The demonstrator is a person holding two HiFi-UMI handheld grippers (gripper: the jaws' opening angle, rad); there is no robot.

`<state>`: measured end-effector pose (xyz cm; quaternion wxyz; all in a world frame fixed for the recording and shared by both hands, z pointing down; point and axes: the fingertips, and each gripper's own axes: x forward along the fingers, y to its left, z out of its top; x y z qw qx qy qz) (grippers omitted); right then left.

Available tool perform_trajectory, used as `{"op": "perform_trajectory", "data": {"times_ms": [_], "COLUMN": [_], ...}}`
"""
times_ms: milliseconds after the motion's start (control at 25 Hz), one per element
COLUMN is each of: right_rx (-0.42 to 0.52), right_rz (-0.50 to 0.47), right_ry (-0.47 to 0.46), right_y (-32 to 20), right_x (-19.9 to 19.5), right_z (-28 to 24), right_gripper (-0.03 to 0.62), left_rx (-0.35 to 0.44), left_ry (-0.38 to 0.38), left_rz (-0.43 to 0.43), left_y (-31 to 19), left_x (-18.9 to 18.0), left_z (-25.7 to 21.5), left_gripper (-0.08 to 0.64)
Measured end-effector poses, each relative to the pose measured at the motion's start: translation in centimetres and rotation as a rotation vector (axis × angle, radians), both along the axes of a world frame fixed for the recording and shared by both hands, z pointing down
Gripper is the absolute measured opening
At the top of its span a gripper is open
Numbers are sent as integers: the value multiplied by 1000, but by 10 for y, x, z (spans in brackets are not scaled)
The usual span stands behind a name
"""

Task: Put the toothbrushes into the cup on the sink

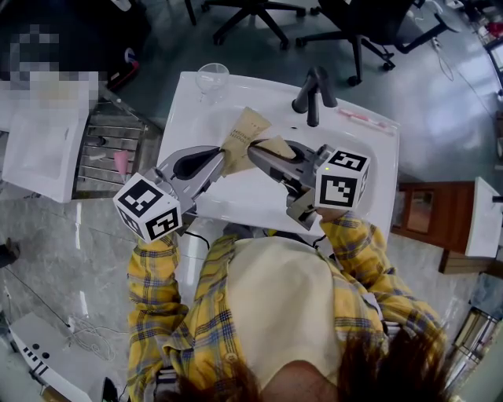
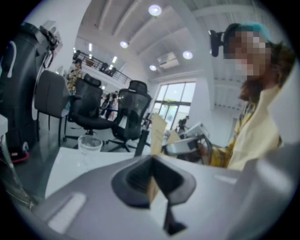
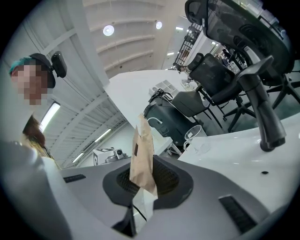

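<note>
One brown paper packet [image 1: 245, 132] over the sink [image 1: 379, 157], one glass cup [image 1: 212, 77] on its rim. Gripped by left gripper [image 1: 225, 159] and right gripper [image 1: 256, 148], both jaws pinched shut on the paper.

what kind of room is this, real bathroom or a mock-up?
Likely a mock-up in an open office or lab hall, not a bathroom: the white sink with a black faucet stands among office chairs, under a high ceiling with round lights.

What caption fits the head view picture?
Over the sink, the left hand-held gripper and right hand-held gripper pinch one brown paper packet, near a glass cup.
</note>
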<state>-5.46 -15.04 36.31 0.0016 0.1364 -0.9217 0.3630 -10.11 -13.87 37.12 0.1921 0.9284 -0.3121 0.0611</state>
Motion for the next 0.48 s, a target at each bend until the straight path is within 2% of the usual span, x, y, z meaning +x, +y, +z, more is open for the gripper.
{"op": "perform_trajectory", "data": {"times_ms": [320,480], "right_rx": [6,3], "right_rz": [16,36], "right_ry": [12,20], "right_y": [0,-1], "right_x": [3,5], "right_z": [3,3], "right_gripper": [23,23], "left_rx": [14,34], "left_ry": [52,102], "left_rz": [-56,-88], "left_y": [-16,-31], "left_x": [-13,-20], "left_z": [-7,-17], "left_gripper": [6,5]}}
